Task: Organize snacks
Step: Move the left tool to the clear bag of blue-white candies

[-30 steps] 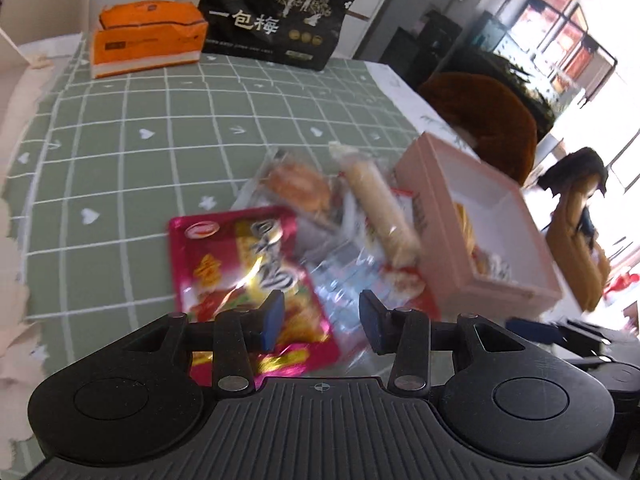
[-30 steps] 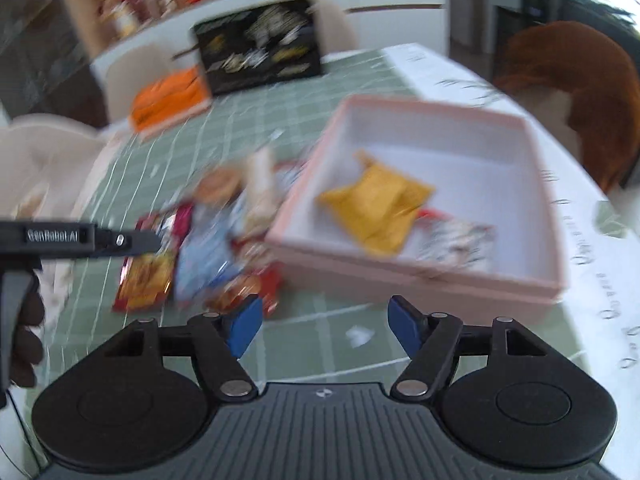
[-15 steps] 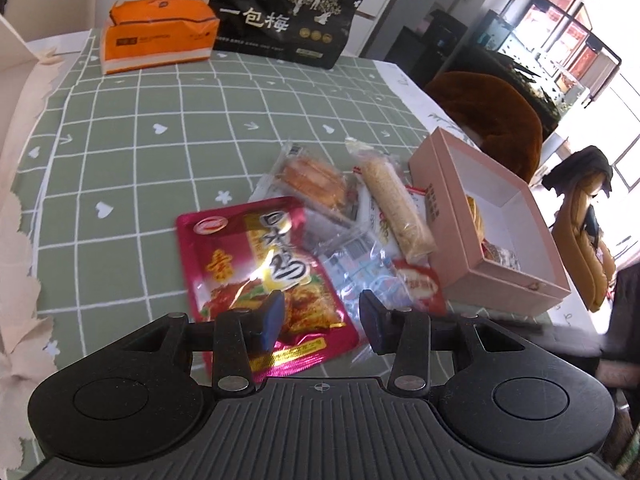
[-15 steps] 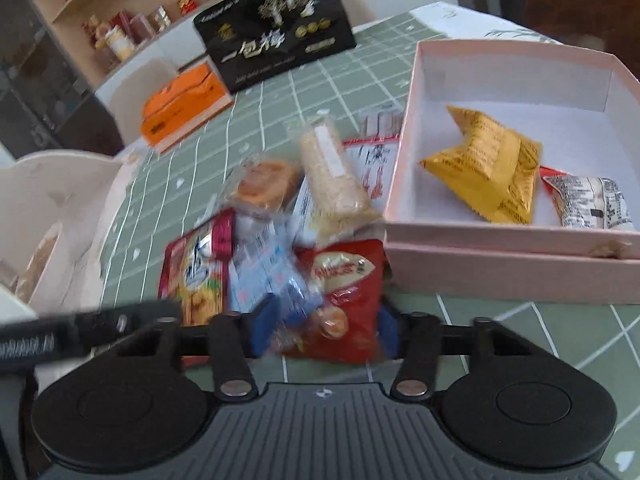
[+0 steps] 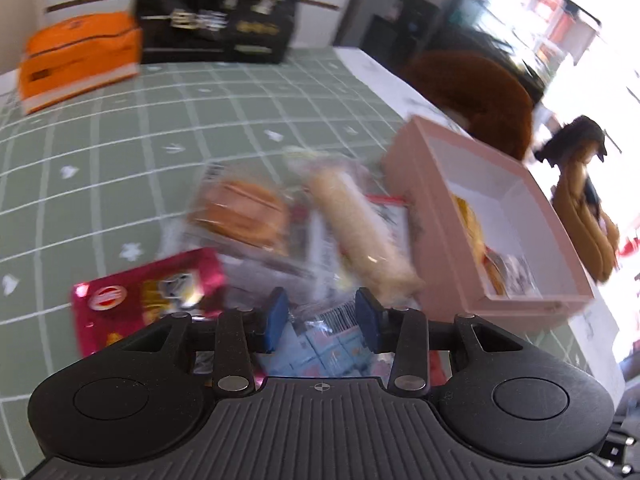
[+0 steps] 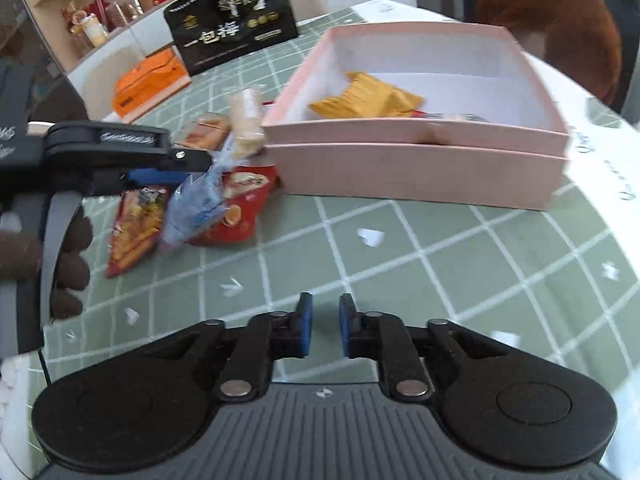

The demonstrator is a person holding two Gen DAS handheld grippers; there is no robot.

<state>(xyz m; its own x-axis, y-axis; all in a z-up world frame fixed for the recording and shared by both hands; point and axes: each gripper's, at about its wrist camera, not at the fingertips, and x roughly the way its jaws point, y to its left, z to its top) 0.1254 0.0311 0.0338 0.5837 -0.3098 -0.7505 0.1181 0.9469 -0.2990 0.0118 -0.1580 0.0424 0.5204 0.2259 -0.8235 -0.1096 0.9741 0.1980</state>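
Note:
A pile of snack packets lies on the green checked tablecloth left of a pink box (image 6: 420, 168). The box holds a yellow packet (image 6: 368, 96) and a small printed packet (image 5: 516, 276). My left gripper (image 5: 322, 320) hovers open over a clear blue-printed packet (image 5: 324, 344), which looks lifted at one end in the right wrist view (image 6: 200, 204); whether the fingers touch it I cannot tell. Around it lie a pink-red packet (image 5: 148, 296), a round cake (image 5: 240, 212), a long rice roll (image 5: 360, 228) and a red packet (image 6: 240, 200). My right gripper (image 6: 323, 326) hangs nearly shut and empty over bare cloth.
An orange tissue pack (image 5: 76, 60) and a black gift bag (image 5: 220, 12) stand at the table's far edge. A brown chair (image 6: 556, 12) sits behind the box. The person's dark-gloved hand (image 6: 68, 252) holds the left gripper at the left of the right wrist view.
My left gripper moved forward and down over the blue-printed packet and its fingers spread a little. My right gripper pulled back from the pile and narrowed its jaws.

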